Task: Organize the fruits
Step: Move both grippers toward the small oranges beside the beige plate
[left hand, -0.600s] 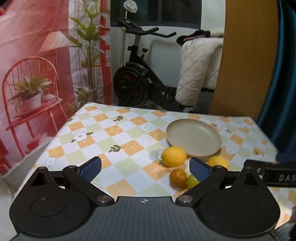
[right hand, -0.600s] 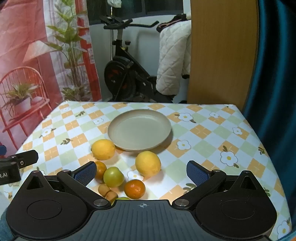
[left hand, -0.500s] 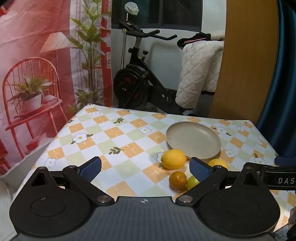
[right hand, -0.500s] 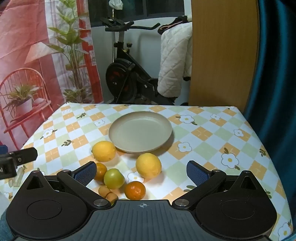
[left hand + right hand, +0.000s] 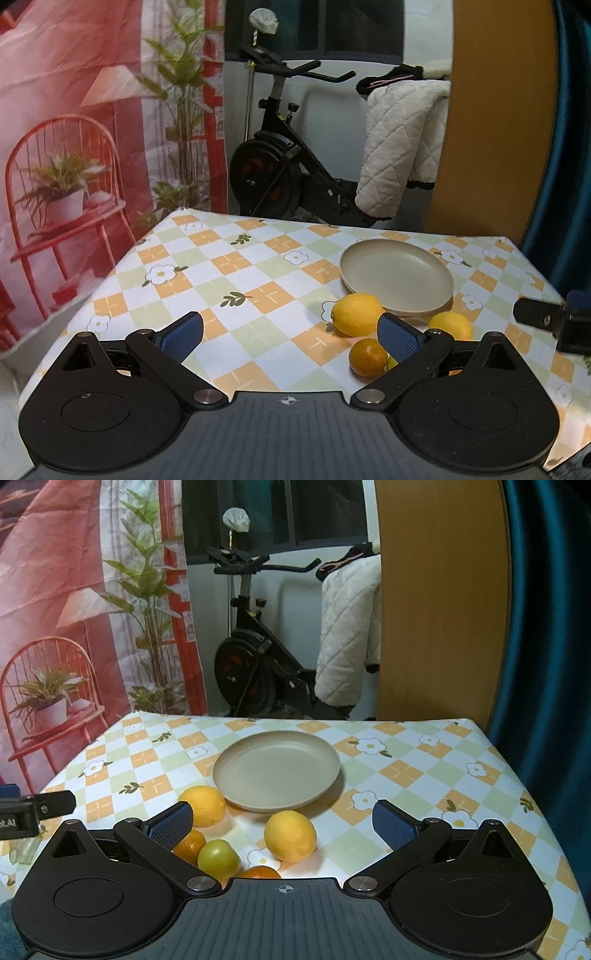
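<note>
Still the fruits lie in the same places on the surface [image 5: 406, 775], two lemons [image 5: 290, 835] just beside the empty plate [image 5: 276, 768]. Both views are tilted higher than before. Left claw [image 5: 290, 334] and right claw [image 5: 283, 821] stay released, grasping nothing.

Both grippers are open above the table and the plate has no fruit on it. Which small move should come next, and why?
Probably lower the right gripper over the yellow lemon near the plate. Its jaws stand wide open with nothing held, that lemon lies between them and apart from the other fruit, and the plate just behind it is bare. The left gripper frames only tablecloth.
</note>
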The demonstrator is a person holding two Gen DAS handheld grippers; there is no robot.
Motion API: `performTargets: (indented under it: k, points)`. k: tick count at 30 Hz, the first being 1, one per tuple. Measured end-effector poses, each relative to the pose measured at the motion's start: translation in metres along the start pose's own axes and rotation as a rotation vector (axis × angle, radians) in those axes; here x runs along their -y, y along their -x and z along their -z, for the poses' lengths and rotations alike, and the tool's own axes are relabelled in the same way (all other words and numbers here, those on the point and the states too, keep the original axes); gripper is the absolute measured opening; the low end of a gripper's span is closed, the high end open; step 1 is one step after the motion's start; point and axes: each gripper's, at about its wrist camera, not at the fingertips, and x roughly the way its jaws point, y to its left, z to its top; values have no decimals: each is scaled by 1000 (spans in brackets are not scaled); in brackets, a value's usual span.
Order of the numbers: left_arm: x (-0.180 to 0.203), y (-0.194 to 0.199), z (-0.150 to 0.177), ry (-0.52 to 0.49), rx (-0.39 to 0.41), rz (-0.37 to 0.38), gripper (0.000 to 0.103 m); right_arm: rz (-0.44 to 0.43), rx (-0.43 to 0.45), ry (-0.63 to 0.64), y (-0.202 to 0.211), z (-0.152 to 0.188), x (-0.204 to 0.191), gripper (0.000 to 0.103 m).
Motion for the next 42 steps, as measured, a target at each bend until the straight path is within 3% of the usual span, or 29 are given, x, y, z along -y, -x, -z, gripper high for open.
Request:
performTargets:
  k: [3, 6, 9, 14, 16, 19, 23, 28, 36, 42]
  points:
    - [1, 0, 3, -103, 6, -29, 98, -2, -7, -28, -4, 3, 5, 103]
    - [-1, -5, 4, -89, -70, 14, 97, 3, -8, -59, -10, 8, 10, 103]
    - [-5, -8, 5, -67, -88, 39, 97, 1, 18, -92, -11, 16, 15, 101]
    - [-12, -13, 4, -51, -51, 24, 92, -14, -27, -85, -19, 23, 19, 94]
    - [-12, -14, 4, -28, 14, 28, 89, -27, -47, -79, -21, 25, 19, 92]
    - [-11, -15, 1, -5, 75, 45, 85, -40, -67, -81, -23, 28, 19, 82]
    - [-10, -16, -3, -3, 102, 83, 75, -44, -82, -74, -24, 29, 22, 72]
    - [-5, -24, 6, -45, 43, 138, 55, -55, -84, -40, -23, 33, 24, 63]
    - [-9, -27, 14, 11, 25, 122, 55, -71, -100, -62, -25, 38, 29, 61]
    - [-5, -27, 17, -7, 16, 141, 55, -51, -104, -76, -27, 37, 30, 61]
